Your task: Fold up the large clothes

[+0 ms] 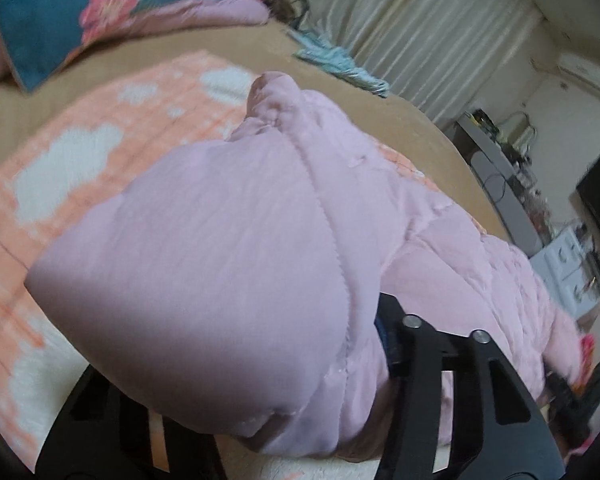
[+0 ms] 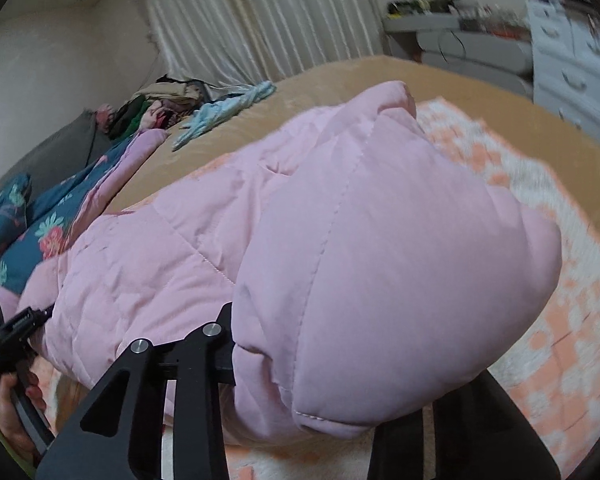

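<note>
— What have your fingers got?

— My left gripper (image 1: pixel 296 392) is pinching a thick fold of the pink padded jacket (image 1: pixel 228 248); the cloth bulges out between the two black fingers. My right gripper (image 2: pixel 312 380) does the same on its side — its fingers are clamped on another puffy fold of the jacket, which swells up and hides both tips.

— And the jacket itself?

— Bunched and lifted at my end, with the rest trailing across the orange-and-white blanket (image 1: pixel 100 128) on the tan bed cover (image 2: pixel 320 84). A floral quilt (image 1: pixel 100 4) lies well apart, toward the curtain (image 2: pixel 252 12).

— What could spoil it?

— I'd judge the padding is slick and springy, so a fold could squeeze out of either grip while I carry it over. If my two hands travel unevenly, the fold may land skewed, and the trailing part could drag the blanket along.
</note>
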